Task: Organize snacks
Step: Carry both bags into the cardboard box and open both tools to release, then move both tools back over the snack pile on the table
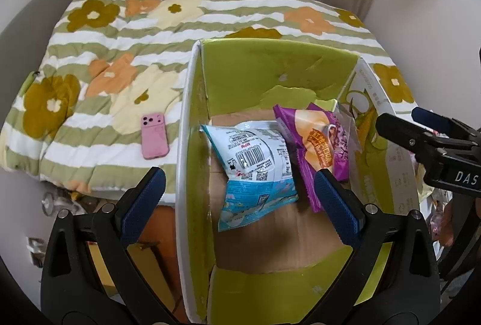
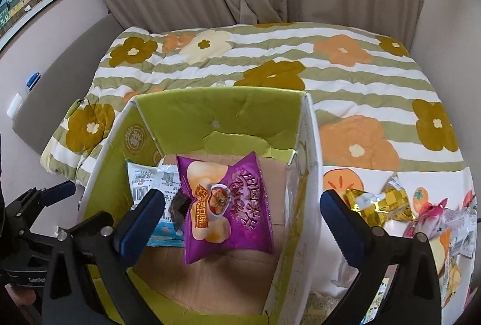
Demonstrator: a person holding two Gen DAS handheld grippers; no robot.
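Where the open cardboard box [image 2: 216,114] shows its brown floor, a purple snack bag [image 2: 224,204] lies face up, overlapping the edge of a white and blue snack packet [image 1: 255,165] that lies beside it with its barcode side up. Both sit inside the green-lined walls of the box. Outside the box's right wall, a gold-wrapped snack [image 2: 378,201] and a pink-wrapped snack [image 2: 433,210] lie on a white surface printed with oranges. The left hand-held gripper [image 1: 240,192] hangs over the box with its jaws spread wide and holding nothing; the right hand-held gripper [image 2: 242,216] is likewise wide and empty above the box's right side. Behind the box a flowered quilt [image 1: 120,48] covers a bed, with a pink phone [image 1: 154,134] lying on it.
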